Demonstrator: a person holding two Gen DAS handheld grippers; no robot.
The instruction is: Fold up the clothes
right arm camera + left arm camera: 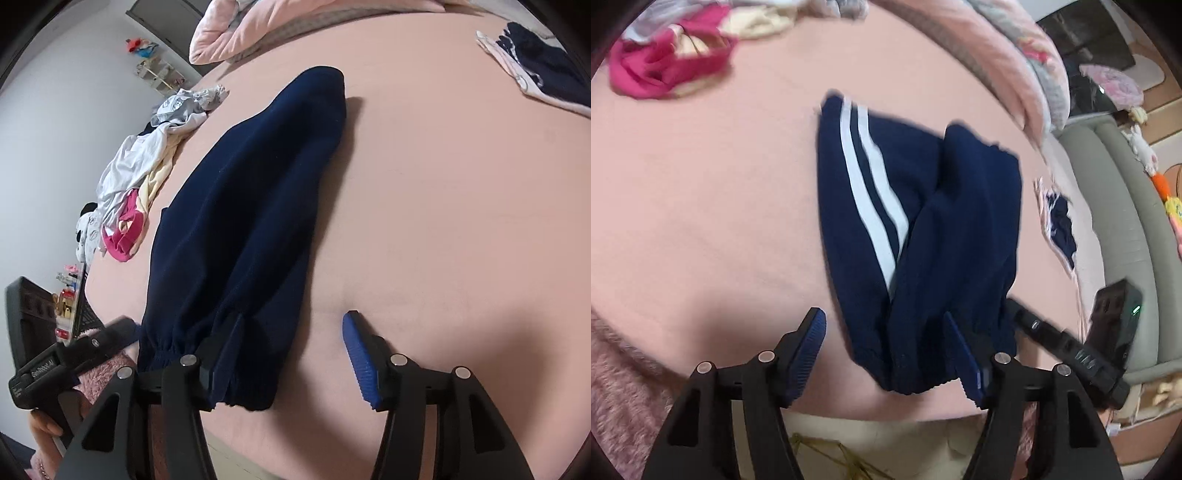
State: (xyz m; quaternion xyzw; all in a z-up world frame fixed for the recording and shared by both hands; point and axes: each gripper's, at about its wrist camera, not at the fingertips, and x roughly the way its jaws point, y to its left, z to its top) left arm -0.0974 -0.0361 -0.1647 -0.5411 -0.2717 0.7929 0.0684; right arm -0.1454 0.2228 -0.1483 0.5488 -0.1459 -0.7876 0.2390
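Navy track pants (916,229), of a soft knitted cloth with two white stripes down one side, are laid folded lengthwise on a smooth pink bed sheet (701,221). In the left wrist view the elasticated, gathered end of the pants is seen lying between the fingers of the left gripper (890,354), whose ribbed blue pads (807,354) are spread wide apart with nothing clamped; the right-hand pad touches the cloth's edge. In the right wrist view the pants (243,221) appear as a long, tapering dark shape that runs away across the sheet (461,221), the gathered hem nearest the camera. The right gripper (291,354) is likewise held apart: its left finger is pressed against or under the hem, while the serrated blue pad (360,362) of the other stands clear over bare sheet. A crumpled heap of clothes (125,192), white, cream and bright magenta, is seen at the sheet's far edge, well apart from the pants. A flat folded stack of navy and pale pink garments (535,81) lies near the opposite corner. A quilted pink duvet (240,33) is bunched at the head of the bed
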